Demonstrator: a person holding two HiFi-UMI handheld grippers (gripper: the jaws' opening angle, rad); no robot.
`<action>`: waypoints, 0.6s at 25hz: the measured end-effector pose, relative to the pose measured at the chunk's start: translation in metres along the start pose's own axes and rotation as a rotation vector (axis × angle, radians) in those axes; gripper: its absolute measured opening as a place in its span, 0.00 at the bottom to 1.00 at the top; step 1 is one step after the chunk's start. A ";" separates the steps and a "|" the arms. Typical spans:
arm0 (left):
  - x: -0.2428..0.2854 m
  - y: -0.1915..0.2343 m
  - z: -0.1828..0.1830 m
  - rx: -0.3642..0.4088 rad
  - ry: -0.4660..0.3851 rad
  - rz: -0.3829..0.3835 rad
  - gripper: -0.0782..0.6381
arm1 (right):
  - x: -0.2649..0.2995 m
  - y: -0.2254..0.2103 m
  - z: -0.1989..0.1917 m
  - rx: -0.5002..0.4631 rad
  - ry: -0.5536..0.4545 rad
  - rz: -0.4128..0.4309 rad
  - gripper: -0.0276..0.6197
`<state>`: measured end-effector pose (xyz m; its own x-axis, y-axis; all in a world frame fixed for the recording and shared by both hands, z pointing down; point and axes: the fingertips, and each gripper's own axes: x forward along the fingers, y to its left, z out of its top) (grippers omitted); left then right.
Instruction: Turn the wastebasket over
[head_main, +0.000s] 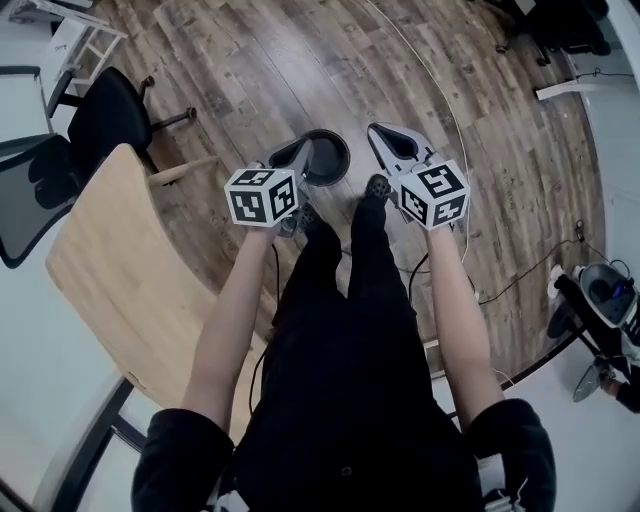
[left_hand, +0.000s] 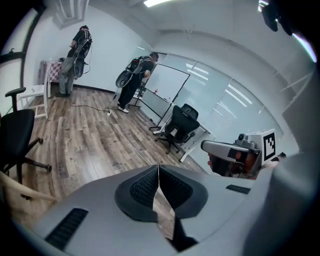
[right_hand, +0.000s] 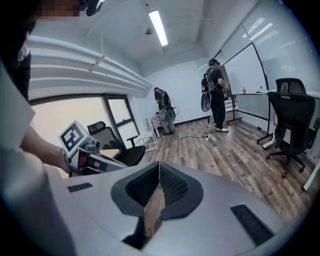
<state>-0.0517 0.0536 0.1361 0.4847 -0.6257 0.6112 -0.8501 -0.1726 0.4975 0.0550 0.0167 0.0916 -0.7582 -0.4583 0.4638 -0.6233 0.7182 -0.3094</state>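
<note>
The wastebasket (head_main: 330, 160) is a dark round bin standing on the wood floor just ahead of the person's feet, seen from above in the head view. My left gripper (head_main: 301, 149) hangs over its left rim and hides part of it. My right gripper (head_main: 386, 134) is to the right of the bin, apart from it. Both are shut, pads together with nothing between them, as the left gripper (left_hand: 159, 168) and right gripper (right_hand: 159, 165) show in their own views. Neither gripper view shows the bin.
A light wooden table (head_main: 110, 270) stands at the left, with a black office chair (head_main: 105, 110) beyond it. A thin cable (head_main: 447, 100) runs across the floor on the right. Two people (left_hand: 132, 82) stand far off by a whiteboard, and another office chair (left_hand: 181, 125) stands near desks.
</note>
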 end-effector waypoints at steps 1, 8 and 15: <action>0.000 0.005 -0.003 -0.019 0.004 0.013 0.14 | 0.005 -0.004 -0.004 -0.002 0.012 0.014 0.09; 0.033 0.037 -0.024 -0.116 0.018 0.117 0.14 | 0.032 -0.032 -0.042 -0.004 0.101 0.105 0.09; 0.078 0.074 -0.057 -0.185 0.016 0.150 0.14 | 0.070 -0.048 -0.095 -0.045 0.197 0.171 0.09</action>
<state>-0.0649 0.0353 0.2560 0.3604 -0.6216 0.6955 -0.8614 0.0642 0.5038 0.0499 0.0004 0.2181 -0.7972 -0.2208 0.5620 -0.4770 0.8009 -0.3620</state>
